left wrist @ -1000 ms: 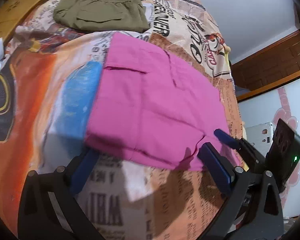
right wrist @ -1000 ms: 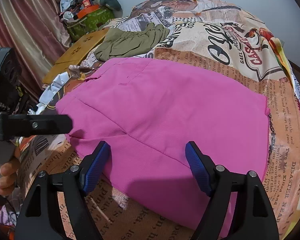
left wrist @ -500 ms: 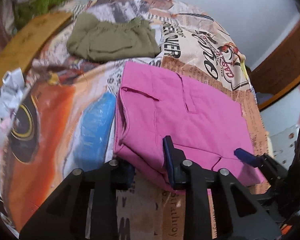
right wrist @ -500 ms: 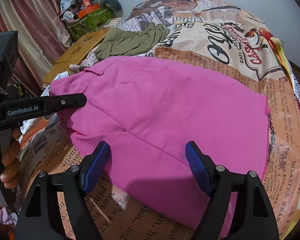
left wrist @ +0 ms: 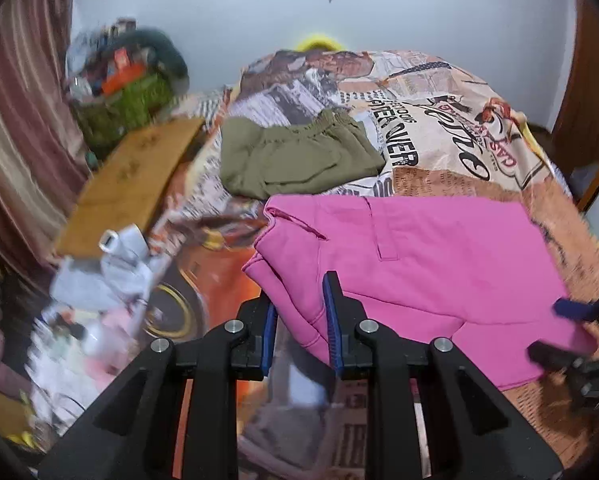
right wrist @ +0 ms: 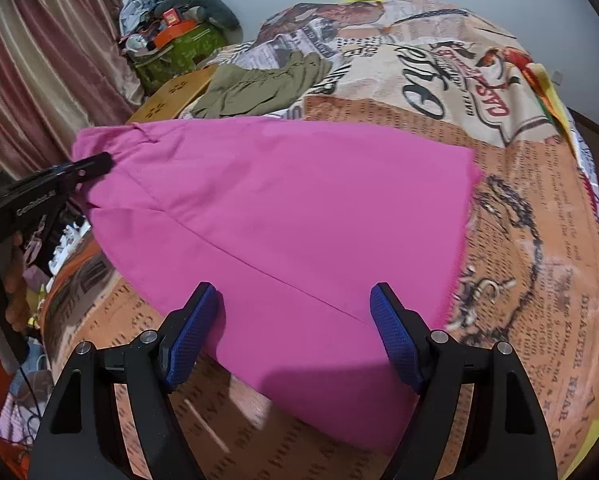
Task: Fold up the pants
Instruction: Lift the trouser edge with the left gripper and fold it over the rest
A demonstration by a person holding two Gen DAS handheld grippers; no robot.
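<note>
Pink pants [left wrist: 439, 264] lay flat on the bed [right wrist: 519, 208]. L gripper [left wrist: 299, 320] had just been closing; its fingers pinched the pants' near-left corner. R gripper [right wrist: 295, 332] fingers stood wide apart over the near edge, gripping nothing. Green basket [right wrist: 175, 56] at the bed's far-left corner was heaped w/ clutter, too jumbled to ID.

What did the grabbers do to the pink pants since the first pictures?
The left gripper has just been closing: it was wide open, now it pinches the corner of the pink pants and lifts it. The right gripper stayed open over the pants. The green pants never moved.
</note>
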